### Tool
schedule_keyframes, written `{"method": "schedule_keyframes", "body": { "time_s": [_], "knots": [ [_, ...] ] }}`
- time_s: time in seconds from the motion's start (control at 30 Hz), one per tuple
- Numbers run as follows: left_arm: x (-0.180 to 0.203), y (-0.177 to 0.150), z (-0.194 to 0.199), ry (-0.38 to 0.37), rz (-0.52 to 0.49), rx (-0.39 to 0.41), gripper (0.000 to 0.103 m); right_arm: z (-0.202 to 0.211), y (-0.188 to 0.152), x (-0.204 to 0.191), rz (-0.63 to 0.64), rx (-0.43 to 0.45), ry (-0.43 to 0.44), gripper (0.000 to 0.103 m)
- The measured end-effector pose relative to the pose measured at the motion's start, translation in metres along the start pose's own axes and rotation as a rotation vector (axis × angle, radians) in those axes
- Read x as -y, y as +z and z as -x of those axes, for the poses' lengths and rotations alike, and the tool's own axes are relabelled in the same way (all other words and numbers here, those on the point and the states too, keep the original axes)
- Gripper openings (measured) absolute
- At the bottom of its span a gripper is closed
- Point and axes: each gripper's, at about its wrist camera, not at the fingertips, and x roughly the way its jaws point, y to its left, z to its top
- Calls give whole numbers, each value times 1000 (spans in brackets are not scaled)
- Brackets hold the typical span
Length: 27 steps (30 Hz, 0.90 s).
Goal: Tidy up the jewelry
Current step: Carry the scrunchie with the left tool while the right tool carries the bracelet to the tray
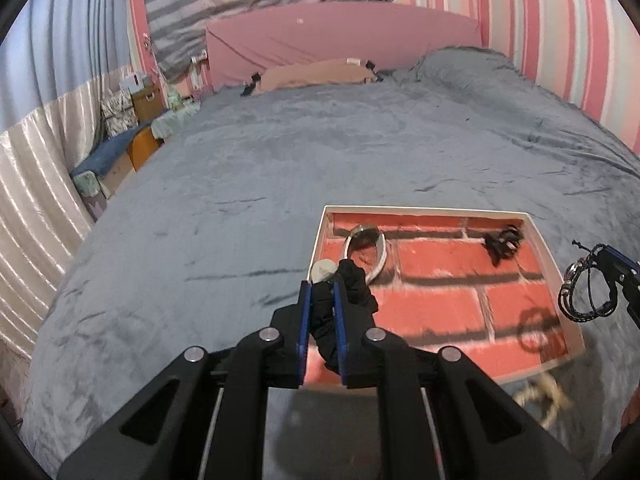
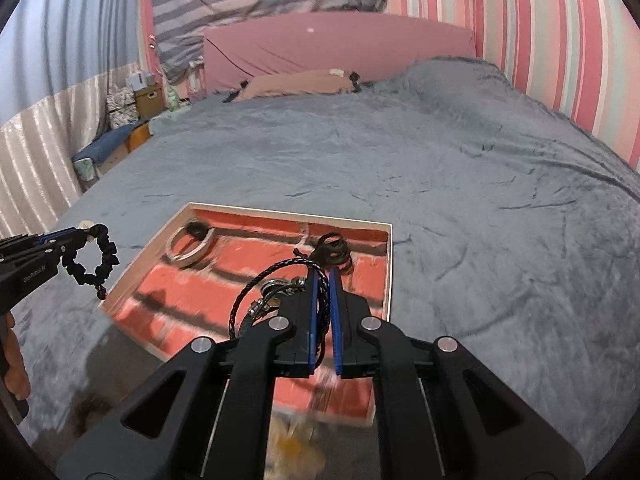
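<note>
**Both Grippers Loaded Above the Jewelry Tray**

Left gripper (image 1: pixel 323 286): fingers nearly closed, clamped on a black ruffled fabric bracelet (image 1: pixel 347 296). Seen from the right wrist camera as a loop (image 2: pixel 94 258) hanging from the fingertips, with a small pale piece at the grip point and a small dark red bead at the bottom. Held above the grey blanket (image 1: pixel 240 208), just beside the tray's left wall.

Right gripper (image 2: pixel 324 276): fingers nearly closed, clamped on a black braided cord bracelet (image 2: pixel 264 292) with metal charms. Seen from the left wrist camera as a loop (image 1: pixel 588 288) hanging beyond the tray's right wall.

Tray (image 1: pixel 556 256): shallow, pale-walled, brick-pattern floor, resting on the blanket. Contents:
- Silver bangle (image 1: pixel 366 252), far-left area, lying on the floor.
- Small black tangled item (image 1: pixel 502 242), far-right area, well apart from the bangle.

Beyond the tray's near edge: a pale, blurred item (image 1: pixel 544 394) on the blanket; type cannot be determined.

Background: pink headboard (image 1: pixel 340 40), striped walls.
</note>
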Motion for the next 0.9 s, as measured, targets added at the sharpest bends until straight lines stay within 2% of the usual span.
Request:
{"method": "schedule_keyframes", "body": {
  "time_s": [0.17, 0.37, 0.53, 0.9],
  "knots": [
    [6, 16, -55, 20, -28, -46, 12, -46, 13, 8, -12, -54, -35, 7],
    [0, 11, -100, 27, -17, -97, 12, -87, 7, 10, -5, -113, -44, 7],
    [0, 3, -118, 36, -7, -119, 12, -107, -8, 6, -10, -153, -53, 7],
    [2, 4, -129, 63, -23, -126, 12, -123, -15, -1, 23, -185, -76, 7]
  ]
}}
